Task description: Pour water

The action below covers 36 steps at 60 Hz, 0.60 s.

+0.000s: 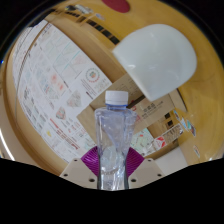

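The claw grips a clear plastic water bottle, both purple pads pressed against its lower body. The bottle stands upright between the fingers, its white cap on. Beyond it, above the cap, sits a white bowl on the wooden bench, which also carries a large printed sheet.

Tongs closed on bottle; pads pressing.
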Each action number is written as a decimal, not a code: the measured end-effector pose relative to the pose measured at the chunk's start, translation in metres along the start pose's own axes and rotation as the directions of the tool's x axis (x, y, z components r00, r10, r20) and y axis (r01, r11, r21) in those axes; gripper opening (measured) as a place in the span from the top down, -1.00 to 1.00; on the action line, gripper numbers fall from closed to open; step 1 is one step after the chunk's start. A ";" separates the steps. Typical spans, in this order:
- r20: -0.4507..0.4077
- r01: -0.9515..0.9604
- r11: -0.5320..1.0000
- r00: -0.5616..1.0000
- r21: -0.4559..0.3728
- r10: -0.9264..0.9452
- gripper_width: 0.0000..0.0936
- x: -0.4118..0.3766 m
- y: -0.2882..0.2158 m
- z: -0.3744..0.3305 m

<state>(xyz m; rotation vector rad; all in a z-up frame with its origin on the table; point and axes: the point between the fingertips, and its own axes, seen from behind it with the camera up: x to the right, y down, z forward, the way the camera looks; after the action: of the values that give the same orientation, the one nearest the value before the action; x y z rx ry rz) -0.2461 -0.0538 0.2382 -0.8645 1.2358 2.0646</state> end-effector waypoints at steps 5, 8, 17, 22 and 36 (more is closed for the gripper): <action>-0.034 0.108 0.992 0.993 -0.061 -0.110 0.38 -0.012 0.015 0.004; -0.059 0.236 0.965 0.968 -0.112 -0.243 0.37 -0.019 0.025 0.010; -0.040 0.715 0.662 0.672 -0.226 -0.739 0.37 -0.068 0.039 0.024; -0.004 0.897 0.389 0.397 -0.211 -0.918 0.37 -0.109 0.031 0.028; -0.062 0.931 -0.296 -0.315 -0.212 -0.947 0.37 -0.187 -0.044 0.015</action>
<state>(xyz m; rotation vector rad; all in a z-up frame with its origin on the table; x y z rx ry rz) -0.1003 -0.0496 0.3634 -1.4381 0.0248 0.4474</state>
